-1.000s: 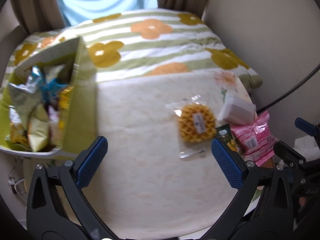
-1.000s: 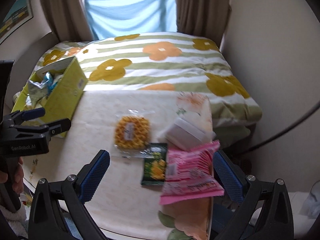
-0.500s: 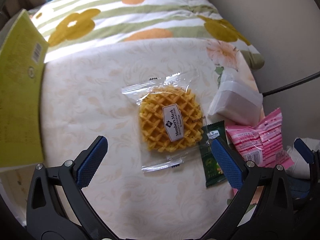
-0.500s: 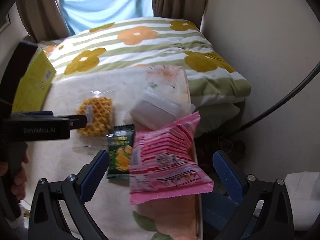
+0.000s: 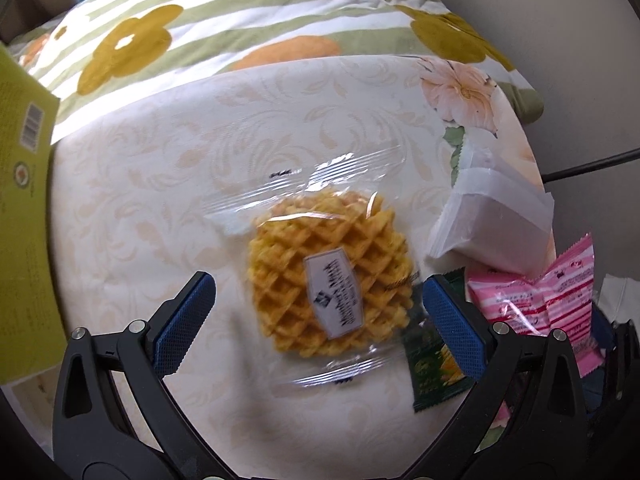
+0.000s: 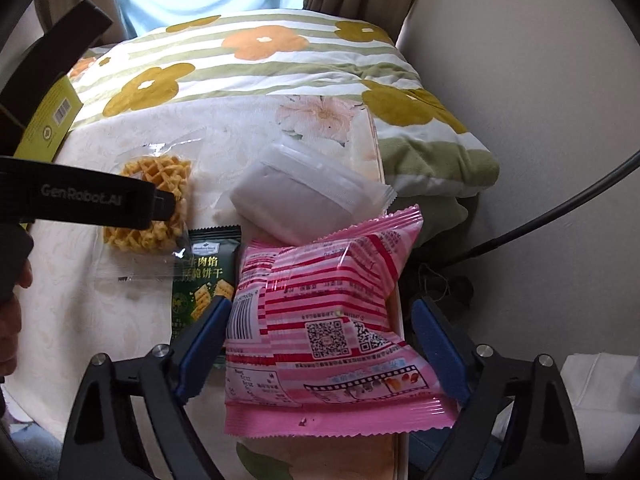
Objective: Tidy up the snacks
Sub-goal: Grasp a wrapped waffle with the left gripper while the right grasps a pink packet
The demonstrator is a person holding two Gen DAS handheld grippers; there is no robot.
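Observation:
A round waffle point(image 5: 332, 276) in a clear wrapper lies on the cream tablecloth point(image 5: 160, 200). My left gripper point(image 5: 318, 320) hangs just above it, open, with a blue pad on either side. To its right lie a dark green biscuit packet point(image 5: 434, 364), a white packet point(image 5: 492, 232) and a pink striped packet point(image 5: 552, 300). In the right wrist view the pink packet point(image 6: 320, 312) sits between the pads of my right gripper point(image 6: 320, 340), whose jaws are closing. The left pad is at the packet's edge and the right pad stands just clear. The waffle point(image 6: 152, 200) is partly hidden by the left gripper's black body point(image 6: 92, 200).
A yellow-green snack box point(image 5: 24, 220) stands at the table's left side. A flowered, striped duvet point(image 6: 260, 64) lies behind the table. The table's right edge point(image 6: 380, 168) drops off beside the pink packet, with a black cable point(image 6: 560, 208) beyond. A person's hand point(image 6: 12, 312) holds the left gripper.
Both grippers have sunk toward the table. The left one moved right from the box to above the waffle. The right one's jaws have narrowed around the pink packet.

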